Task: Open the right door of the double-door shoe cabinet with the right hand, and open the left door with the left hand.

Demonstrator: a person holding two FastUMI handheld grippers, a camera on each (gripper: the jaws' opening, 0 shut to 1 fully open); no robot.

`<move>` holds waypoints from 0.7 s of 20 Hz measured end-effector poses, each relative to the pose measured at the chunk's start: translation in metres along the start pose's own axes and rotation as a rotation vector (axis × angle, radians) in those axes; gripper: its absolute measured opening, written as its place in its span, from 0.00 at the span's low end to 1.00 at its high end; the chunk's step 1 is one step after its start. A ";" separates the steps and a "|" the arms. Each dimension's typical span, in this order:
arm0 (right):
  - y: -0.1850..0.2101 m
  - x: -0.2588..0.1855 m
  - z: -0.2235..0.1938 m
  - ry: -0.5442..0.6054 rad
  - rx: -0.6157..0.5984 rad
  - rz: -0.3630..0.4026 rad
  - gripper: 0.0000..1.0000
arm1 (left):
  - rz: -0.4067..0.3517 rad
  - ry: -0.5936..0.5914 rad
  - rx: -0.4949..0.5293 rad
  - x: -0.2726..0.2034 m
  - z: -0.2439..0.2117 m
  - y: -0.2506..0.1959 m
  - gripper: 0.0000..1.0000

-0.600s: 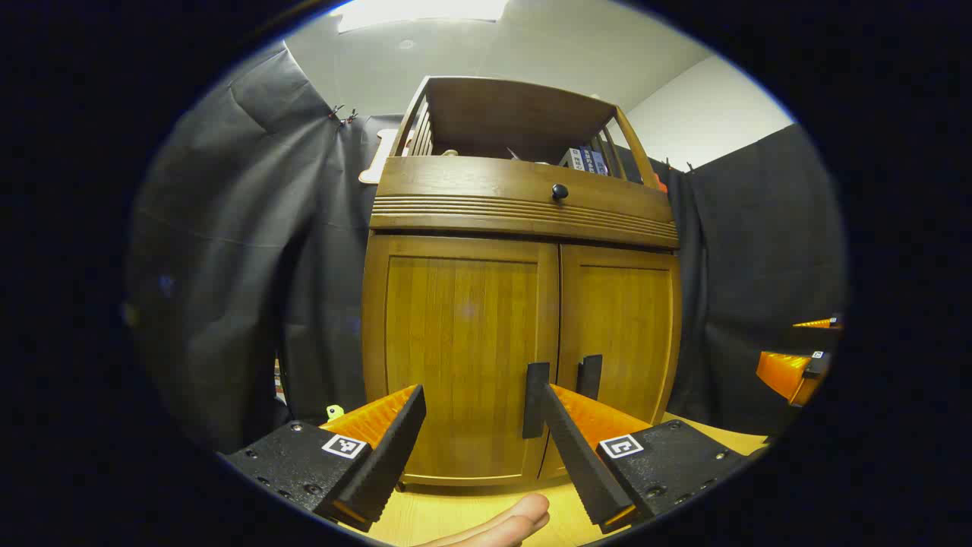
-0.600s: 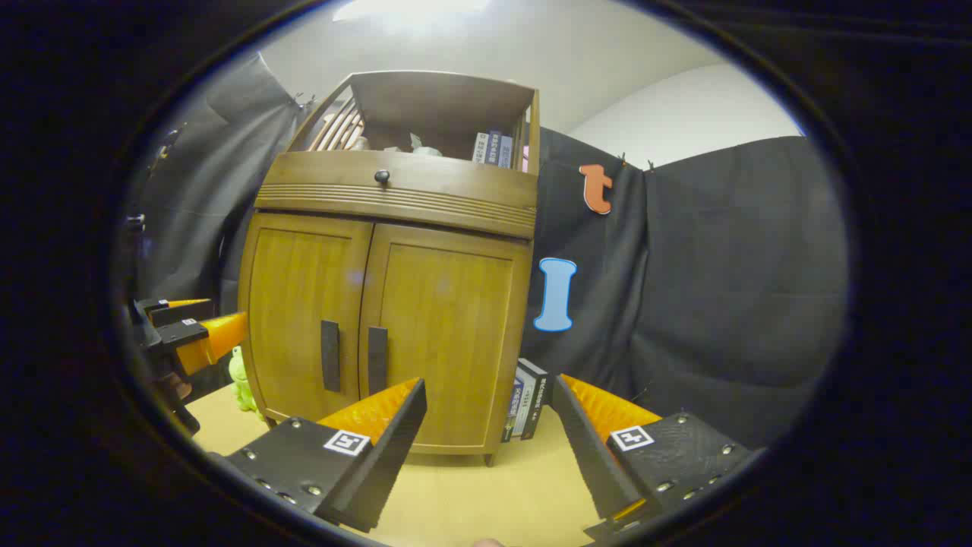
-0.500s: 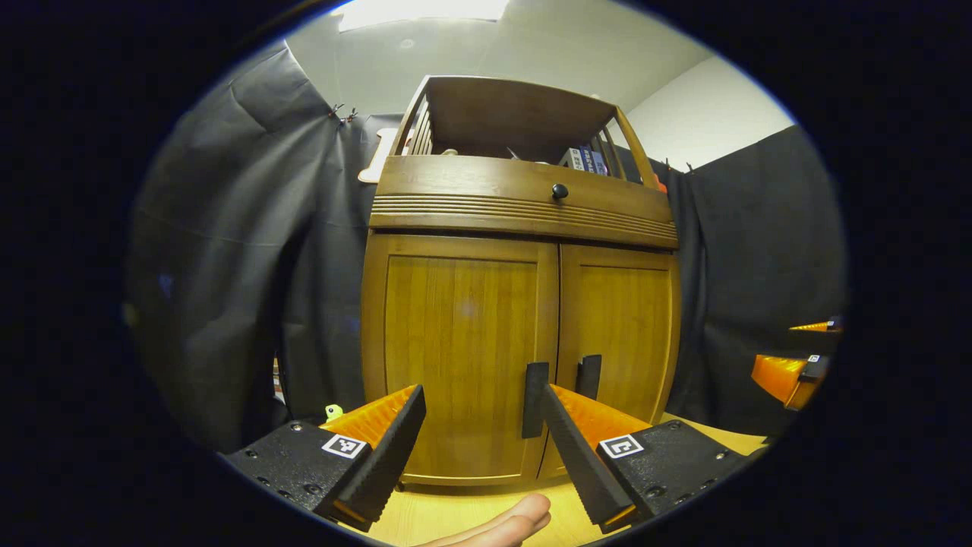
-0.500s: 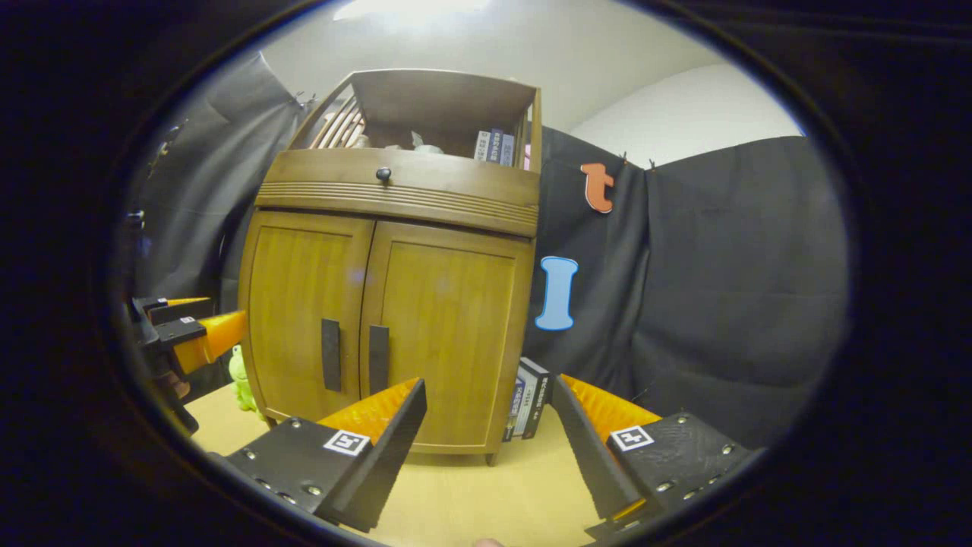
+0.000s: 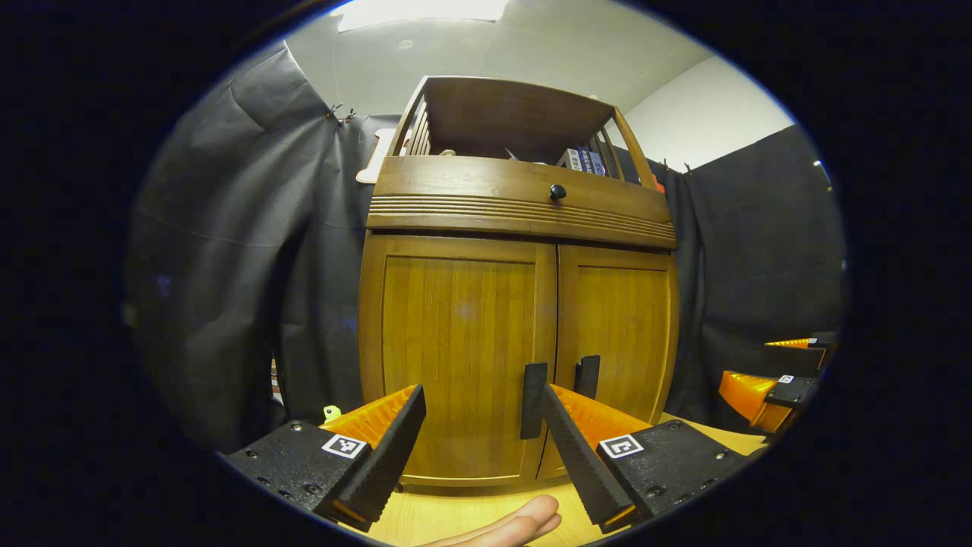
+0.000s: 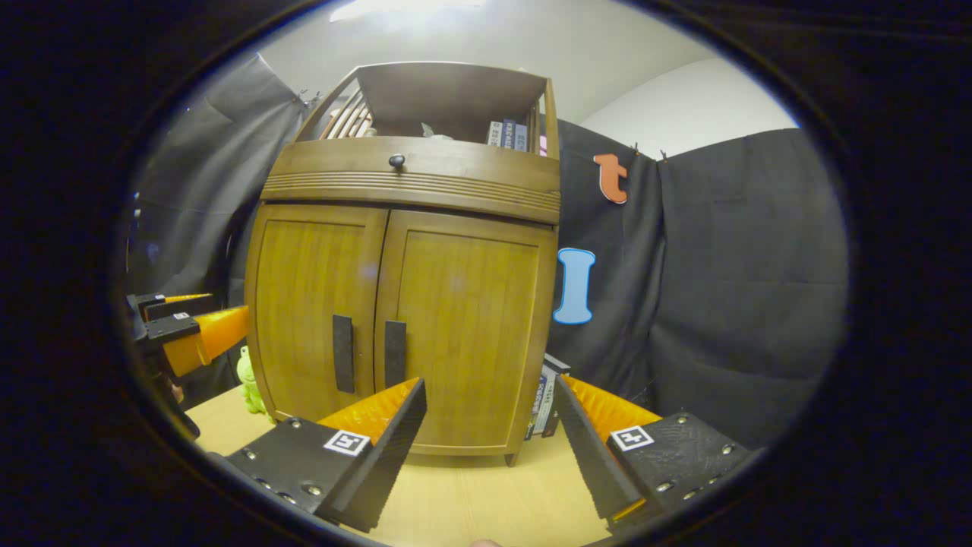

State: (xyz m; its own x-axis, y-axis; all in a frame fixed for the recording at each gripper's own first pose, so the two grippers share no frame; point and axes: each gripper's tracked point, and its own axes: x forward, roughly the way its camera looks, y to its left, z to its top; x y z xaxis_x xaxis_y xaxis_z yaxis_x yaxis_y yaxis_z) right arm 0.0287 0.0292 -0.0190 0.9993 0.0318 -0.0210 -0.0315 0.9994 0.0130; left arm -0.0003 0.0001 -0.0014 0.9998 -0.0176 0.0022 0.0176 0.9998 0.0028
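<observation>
The wooden shoe cabinet (image 5: 524, 209) stands close ahead with both doors shut. In the left gripper view, the left door (image 5: 456, 342) and right door (image 5: 619, 327) meet at two dark vertical handles (image 5: 534, 389) (image 5: 586, 375). My left gripper (image 5: 481, 393) is open just in front of the left door, its right finger overlapping the left handle. The right gripper (image 5: 744, 363) appears at the far right. In the right gripper view, my right gripper (image 6: 490, 386) is open, low before the right door (image 6: 471, 319), short of the handles (image 6: 343, 353) (image 6: 394, 353). The left gripper (image 6: 228, 313) hangs at the left.
A drawer front with a dark knob (image 6: 396, 160) tops the doors, with books (image 6: 510, 134) on the open shelf above. More books (image 6: 543, 399) lean at the cabinet's right foot, a green toy (image 6: 249, 376) at its left. The light wooden surface (image 6: 471, 494) lies below. A fingertip (image 5: 509, 524) shows at the bottom.
The right gripper has moved nearer the cabinet, which looks larger and higher in its view. Seen from the left gripper, it has dropped lower and come leftward. The left gripper has barely shifted.
</observation>
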 end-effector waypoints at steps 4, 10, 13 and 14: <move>0.010 0.022 -0.008 0.014 0.023 0.010 0.99 | -0.015 0.008 0.011 0.001 -0.001 -0.001 0.96; 0.032 0.064 -0.016 0.027 0.047 0.055 1.00 | -0.028 0.036 -0.017 0.007 -0.006 0.004 0.92; 0.050 0.087 -0.023 0.034 0.039 0.084 0.99 | -0.035 0.057 -0.026 0.008 -0.010 0.005 0.92; 0.057 0.094 -0.025 0.041 0.039 0.098 0.99 | -0.034 0.063 -0.028 0.009 -0.011 0.005 0.92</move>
State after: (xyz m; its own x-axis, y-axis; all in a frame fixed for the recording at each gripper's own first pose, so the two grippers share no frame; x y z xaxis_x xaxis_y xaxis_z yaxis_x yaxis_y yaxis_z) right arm 0.1204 0.0894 -0.0450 0.9898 0.1302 -0.0583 -0.1270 0.9903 0.0557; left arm 0.0085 0.0052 -0.0124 0.9968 -0.0523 -0.0600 0.0508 0.9984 -0.0265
